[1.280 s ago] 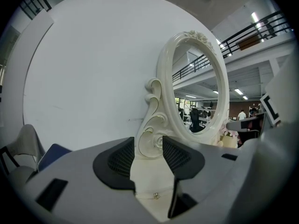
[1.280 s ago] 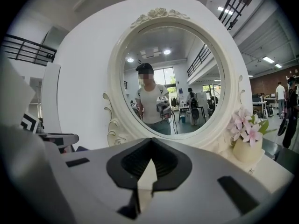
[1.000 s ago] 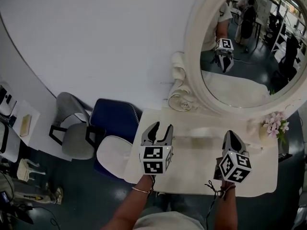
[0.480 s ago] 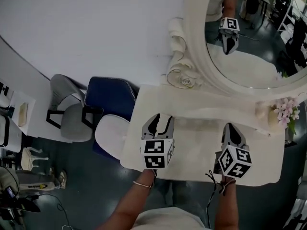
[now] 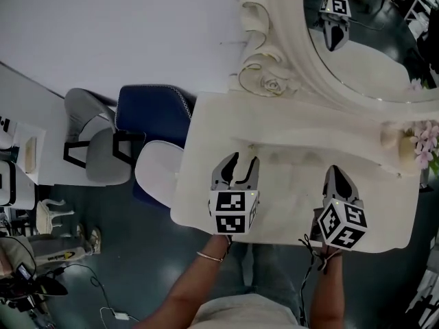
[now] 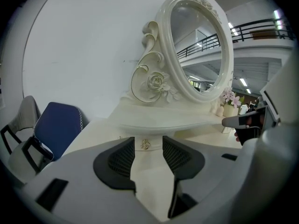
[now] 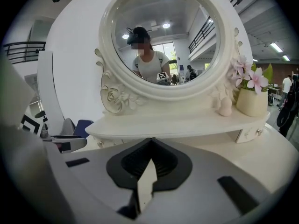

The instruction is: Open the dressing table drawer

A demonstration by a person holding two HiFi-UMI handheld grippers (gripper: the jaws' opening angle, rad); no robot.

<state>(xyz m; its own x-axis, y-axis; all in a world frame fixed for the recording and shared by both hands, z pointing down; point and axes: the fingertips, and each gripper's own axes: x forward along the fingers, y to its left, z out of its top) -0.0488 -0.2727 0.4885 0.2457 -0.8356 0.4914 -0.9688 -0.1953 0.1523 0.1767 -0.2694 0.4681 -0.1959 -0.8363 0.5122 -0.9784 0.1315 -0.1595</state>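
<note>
— What is everything standing on?
— A cream dressing table [image 5: 199,184], with a flat top in front and a raised shelf [image 6: 159,119] along the back
— And what is on that shelf?
— An oval mirror [image 7: 159,36] stands upright in a scrolled frame. Toward the right end is a cream vase [image 7: 252,102] of pink flowers [image 7: 246,74], with a small pale ornament [image 7: 225,105] just beside it on the mirror's side
— Anything under the shelf?
— A little drawer front with a gold knob [image 6: 145,144]
</note>
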